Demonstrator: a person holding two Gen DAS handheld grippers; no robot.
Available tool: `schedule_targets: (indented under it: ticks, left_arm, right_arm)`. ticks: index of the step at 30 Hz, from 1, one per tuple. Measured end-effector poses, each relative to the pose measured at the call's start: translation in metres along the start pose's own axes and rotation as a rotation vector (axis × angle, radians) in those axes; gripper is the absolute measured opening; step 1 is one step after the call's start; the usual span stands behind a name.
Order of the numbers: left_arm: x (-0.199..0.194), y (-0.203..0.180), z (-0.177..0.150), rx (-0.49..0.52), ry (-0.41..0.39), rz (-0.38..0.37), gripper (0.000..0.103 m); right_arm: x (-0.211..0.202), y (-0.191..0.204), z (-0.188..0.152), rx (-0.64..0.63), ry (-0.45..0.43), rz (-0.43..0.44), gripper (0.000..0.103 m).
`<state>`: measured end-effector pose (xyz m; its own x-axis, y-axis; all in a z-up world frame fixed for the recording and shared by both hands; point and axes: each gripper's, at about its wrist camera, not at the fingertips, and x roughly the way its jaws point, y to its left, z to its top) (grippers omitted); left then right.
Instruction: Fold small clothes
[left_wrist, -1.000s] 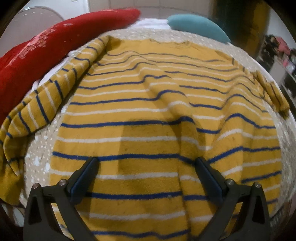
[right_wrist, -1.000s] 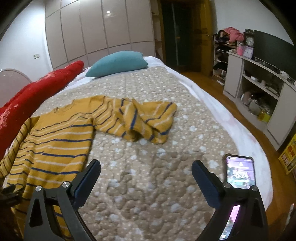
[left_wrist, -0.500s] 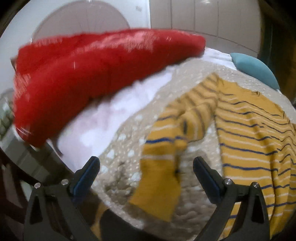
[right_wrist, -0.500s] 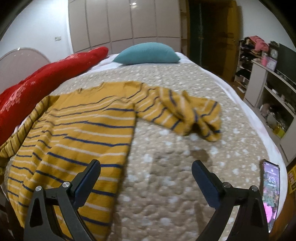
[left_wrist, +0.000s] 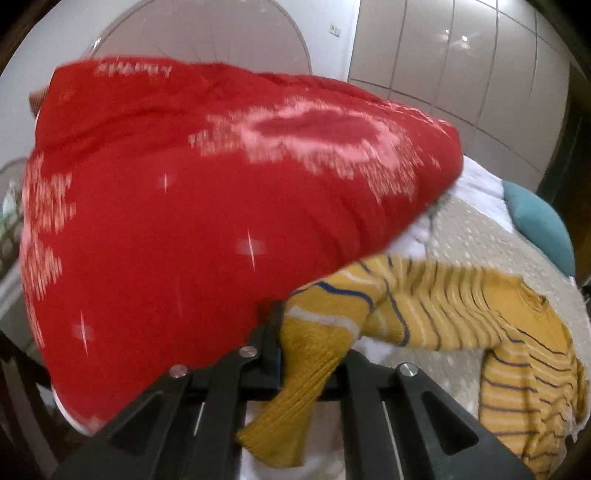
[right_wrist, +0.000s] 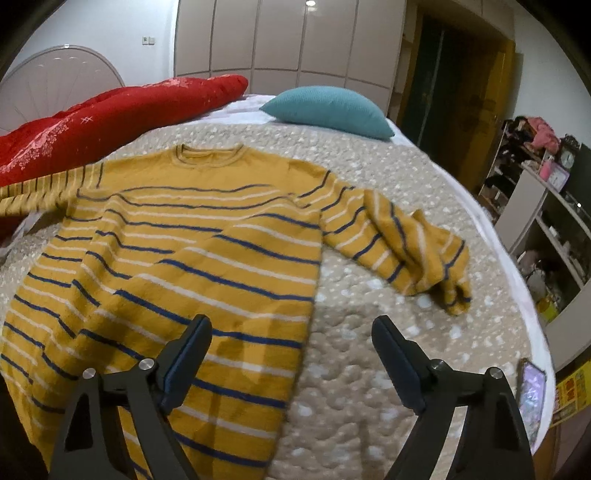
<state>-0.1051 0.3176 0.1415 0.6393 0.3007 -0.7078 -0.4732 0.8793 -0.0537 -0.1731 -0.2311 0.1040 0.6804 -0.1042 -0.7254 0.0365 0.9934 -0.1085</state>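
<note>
A yellow sweater (right_wrist: 192, 236) with blue and white stripes lies flat, face up, on the bed. Its right sleeve (right_wrist: 417, 251) is crumpled on the quilt. Its left sleeve (right_wrist: 40, 192) is pulled out toward the red blanket. My left gripper (left_wrist: 306, 347) is shut on that sleeve near the cuff (left_wrist: 288, 424), which hangs down in front of the jaws. My right gripper (right_wrist: 291, 328) hovers over the sweater's lower right edge. Its jaws are closing slightly but stand wide, and nothing is pinched between them.
A big red blanket (left_wrist: 184, 203) lies along the bed's left side, close to my left gripper. A teal pillow (right_wrist: 328, 107) sits at the head. A phone (right_wrist: 532, 391) lies near the bed's right edge. Shelves (right_wrist: 554, 206) stand to the right.
My left gripper swung left off the sweater's body to the left sleeve, shut on it and lifted it. My right gripper moved left over the sweater's edge.
</note>
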Motion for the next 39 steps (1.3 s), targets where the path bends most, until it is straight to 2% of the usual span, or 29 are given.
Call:
schedule_targets:
  ticks: [4, 8, 11, 16, 17, 19, 21, 24, 27, 29, 31, 33, 36, 37, 39]
  left_arm:
    - [0.009, -0.023, 0.015, 0.035, 0.002, -0.015, 0.008]
    - [-0.006, -0.082, 0.02, 0.114, 0.001, -0.151, 0.008]
    - [-0.022, -0.153, 0.015, 0.212, 0.009, -0.276, 0.008]
    - [-0.038, -0.301, -0.001, 0.365, 0.06, -0.511, 0.008]
    - [-0.043, -0.339, -0.009, 0.401, 0.068, -0.571, 0.008]
    - [-0.048, -0.389, -0.024, 0.45, 0.089, -0.656, 0.008]
    - [-0.047, -0.445, -0.046, 0.512, 0.16, -0.751, 0.008]
    - [-0.026, -0.499, -0.078, 0.572, 0.315, -0.799, 0.015]
    - [-0.01, -0.507, -0.094, 0.563, 0.453, -0.791, 0.023]
    - [-0.009, -0.492, -0.093, 0.546, 0.455, -0.803, 0.032]
    - [-0.017, -0.465, -0.085, 0.537, 0.408, -0.803, 0.049]
    - [-0.027, -0.432, -0.075, 0.513, 0.355, -0.796, 0.06]
    - [-0.04, -0.385, -0.064, 0.467, 0.286, -0.78, 0.068]
    - [-0.043, -0.372, -0.062, 0.459, 0.26, -0.756, 0.073]
    - [-0.046, -0.341, -0.066, 0.459, 0.191, -0.655, 0.076]
  right_arm:
    - [-0.001, 0.011, 0.0, -0.031, -0.004, 0.016, 0.091]
    - [-0.006, 0.011, 0.0, -0.043, -0.029, 0.021, 0.091]
    - [-0.005, 0.001, -0.002, 0.007, -0.028, 0.048, 0.091]
    - [-0.008, -0.023, -0.015, 0.079, -0.025, 0.066, 0.091]
    - [-0.01, -0.03, -0.018, 0.097, -0.026, 0.064, 0.091]
    - [-0.012, -0.045, -0.024, 0.133, -0.026, 0.06, 0.091]
    - [-0.013, -0.059, -0.029, 0.174, -0.022, 0.058, 0.091]
    - [-0.012, -0.077, -0.035, 0.231, -0.011, 0.07, 0.091]
    - [-0.013, -0.087, -0.037, 0.263, -0.016, 0.096, 0.092]
    - [-0.013, -0.088, -0.036, 0.262, -0.024, 0.104, 0.092]
    - [-0.011, -0.085, -0.031, 0.254, -0.031, 0.118, 0.092]
    - [-0.007, -0.08, -0.024, 0.251, -0.038, 0.139, 0.092]
    - [-0.003, -0.066, -0.008, 0.22, -0.053, 0.168, 0.092]
    - [-0.003, -0.058, -0.001, 0.196, -0.067, 0.171, 0.092]
    - [-0.003, -0.045, 0.013, 0.154, -0.088, 0.172, 0.092]
